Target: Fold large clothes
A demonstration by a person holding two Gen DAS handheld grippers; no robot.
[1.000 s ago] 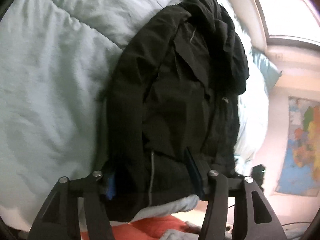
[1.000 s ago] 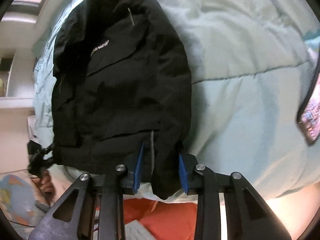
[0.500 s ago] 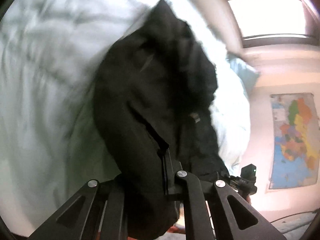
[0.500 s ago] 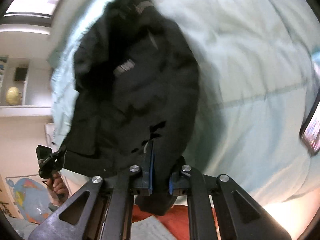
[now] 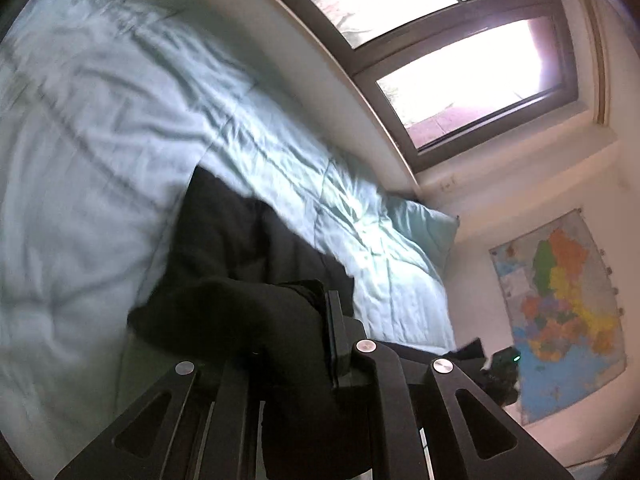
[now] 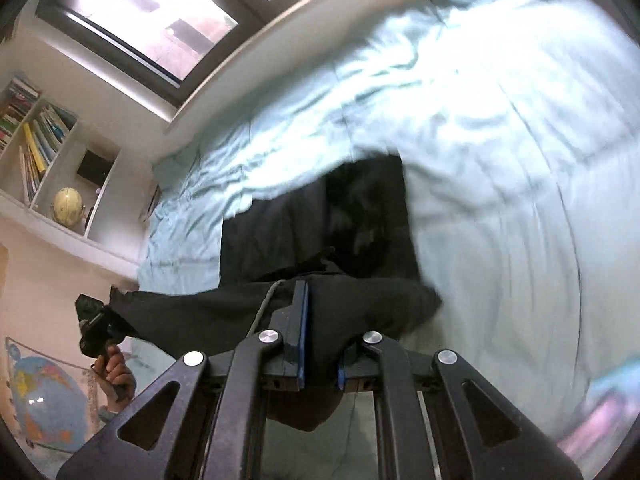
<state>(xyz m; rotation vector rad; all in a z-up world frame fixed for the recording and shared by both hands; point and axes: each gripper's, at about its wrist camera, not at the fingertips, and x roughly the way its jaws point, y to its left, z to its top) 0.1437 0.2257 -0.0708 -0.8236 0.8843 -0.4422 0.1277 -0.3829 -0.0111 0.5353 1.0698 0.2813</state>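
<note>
A: How does the black jacket (image 5: 256,264) look?

B: Dark, matte and bunched. Its near edge is lifted off the pale blue duvet (image 5: 92,152) while the far part lies on the bed, folded over on itself. The picture is smeared, so I cannot make out seams or pockets.

A: And the grippers?

B: The left gripper (image 5: 296,344) is clamped on a thick wad of the jacket; only the right finger (image 5: 334,332) shows, the other is buried in cloth. The right gripper (image 6: 318,344) has its blue pads (image 6: 305,332) pinched on a fold of the jacket (image 6: 360,220) hem, with a grey cord (image 6: 264,308) hanging just left of them.

A: What does each view add?

B: The left wrist view has the window (image 5: 460,40) far right, a pillow (image 5: 424,228) below it, a coloured wall map (image 5: 560,304), and the other gripper near right. The right wrist view has a bookshelf (image 6: 36,136) and cream globe (image 6: 68,206) far left, and near left a hand (image 6: 116,376) gripping the other tool
</note>
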